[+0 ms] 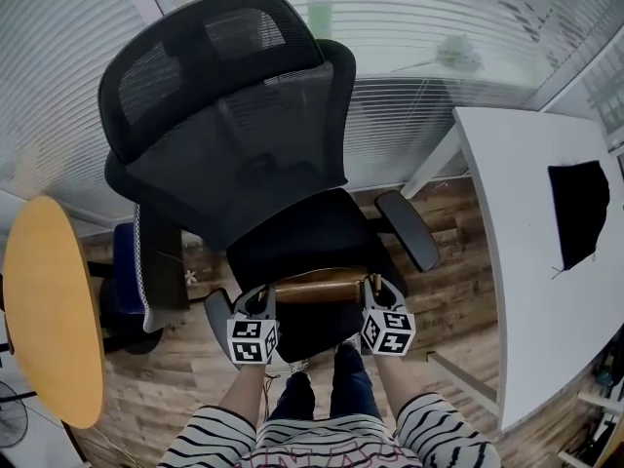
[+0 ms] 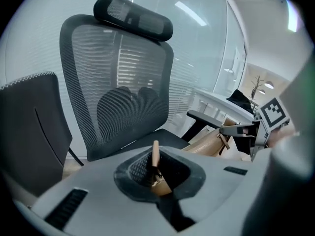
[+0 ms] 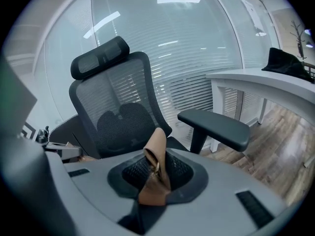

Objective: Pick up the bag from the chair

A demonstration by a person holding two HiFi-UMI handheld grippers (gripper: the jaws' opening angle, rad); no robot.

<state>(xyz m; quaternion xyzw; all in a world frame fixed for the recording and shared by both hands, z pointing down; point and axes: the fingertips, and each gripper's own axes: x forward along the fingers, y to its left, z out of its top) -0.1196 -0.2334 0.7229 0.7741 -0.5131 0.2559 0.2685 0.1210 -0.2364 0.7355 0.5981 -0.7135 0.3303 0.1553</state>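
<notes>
Over the chair's point(image 1: 312, 232) near seat edge, head view: the tan bag point(image 1: 317, 287) spans between left gripper point(image 1: 261, 298) and right gripper point(image 1: 376, 289), one per end, probably to lift it level.

Left gripper view: jaws pinch a thin tan edge.

Right gripper view: jaws clamp a folded tan flap.

No readable writing, only markers point(image 1: 253, 341).

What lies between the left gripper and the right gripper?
The tan bag spans from the left gripper to the right gripper; each has its jaws shut on one end. The head view shows it.
</notes>
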